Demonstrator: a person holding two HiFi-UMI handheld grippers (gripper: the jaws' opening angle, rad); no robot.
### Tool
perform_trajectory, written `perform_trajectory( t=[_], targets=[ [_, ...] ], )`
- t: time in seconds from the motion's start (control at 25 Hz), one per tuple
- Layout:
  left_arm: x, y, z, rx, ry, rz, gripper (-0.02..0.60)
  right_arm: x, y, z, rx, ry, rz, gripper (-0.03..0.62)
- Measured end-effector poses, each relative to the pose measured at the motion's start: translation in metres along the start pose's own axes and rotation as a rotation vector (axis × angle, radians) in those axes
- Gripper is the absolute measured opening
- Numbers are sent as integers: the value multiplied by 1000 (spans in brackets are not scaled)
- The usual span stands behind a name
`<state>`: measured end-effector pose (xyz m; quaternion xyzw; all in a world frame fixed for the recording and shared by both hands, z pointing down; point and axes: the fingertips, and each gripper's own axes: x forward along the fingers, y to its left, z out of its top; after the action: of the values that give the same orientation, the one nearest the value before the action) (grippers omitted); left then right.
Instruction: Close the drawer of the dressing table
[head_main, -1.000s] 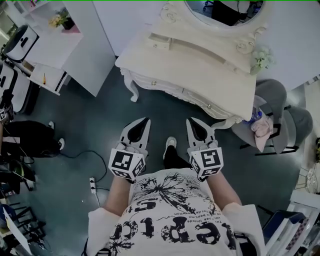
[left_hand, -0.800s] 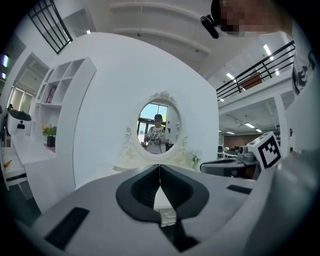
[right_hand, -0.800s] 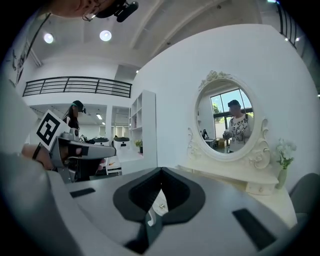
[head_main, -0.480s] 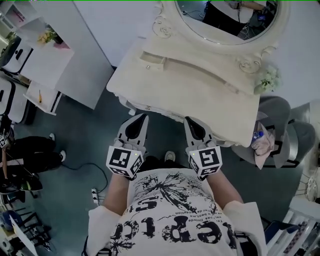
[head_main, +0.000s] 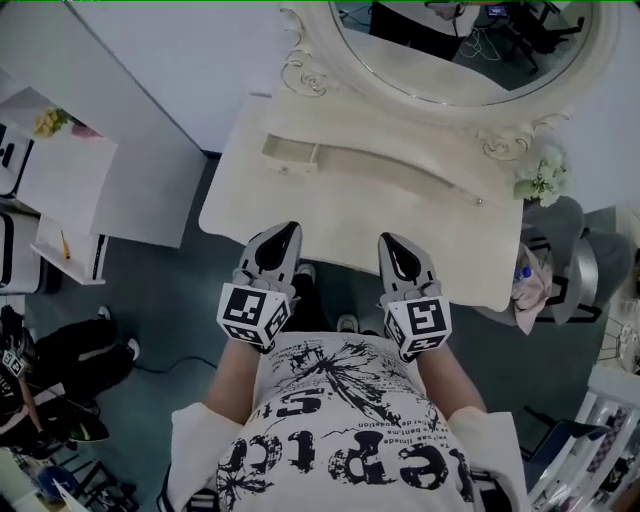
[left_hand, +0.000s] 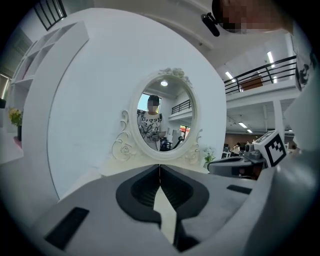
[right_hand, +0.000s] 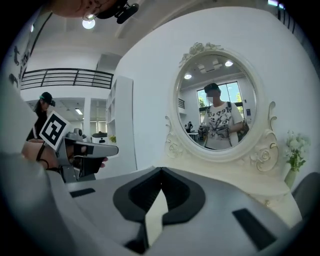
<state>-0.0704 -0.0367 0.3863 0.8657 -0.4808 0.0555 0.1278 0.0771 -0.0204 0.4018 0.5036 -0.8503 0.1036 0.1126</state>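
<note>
The cream dressing table (head_main: 350, 210) with its oval mirror (head_main: 460, 45) fills the top of the head view. A small drawer (head_main: 290, 155) juts out of the raised back shelf at the left, partly pulled out. My left gripper (head_main: 289, 230) and right gripper (head_main: 387, 239) are side by side over the table's front edge, pointing at the mirror, both shut and empty. The drawer lies beyond the left gripper, well apart from it. In the left gripper view the left gripper (left_hand: 160, 167) shows its jaws meeting, with the mirror (left_hand: 162, 120) ahead. The right gripper (right_hand: 161, 170) looks the same, facing the mirror (right_hand: 220, 107).
A small vase of white flowers (head_main: 542, 178) stands on the table's right end. A grey chair (head_main: 572, 262) with cloth on it is at the right. White shelf units (head_main: 60, 190) stand at the left, and a person's legs (head_main: 70, 350) show on the floor at the lower left.
I have walked up to the dressing table: it has slid down the head view and both shut grippers, earlier over the floor, now reach its front edge.
</note>
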Motion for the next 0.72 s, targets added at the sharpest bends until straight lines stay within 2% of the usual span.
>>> perform_trajectory(
  t=[0.24, 0.36, 0.52, 0.72],
  targets=[
    [60, 72, 22, 57, 57, -98, 20, 74, -17, 20, 48, 8, -113, 14],
    [82, 96, 28, 31, 83, -141, 20, 105, -25, 31, 80, 0, -154, 14],
    [103, 123, 26, 25, 98, -141, 20, 141, -27, 33, 94, 6, -158, 14],
    [118, 131, 3, 34, 121, -142, 20, 170, -31, 23, 70, 9, -123, 14]
  ],
)
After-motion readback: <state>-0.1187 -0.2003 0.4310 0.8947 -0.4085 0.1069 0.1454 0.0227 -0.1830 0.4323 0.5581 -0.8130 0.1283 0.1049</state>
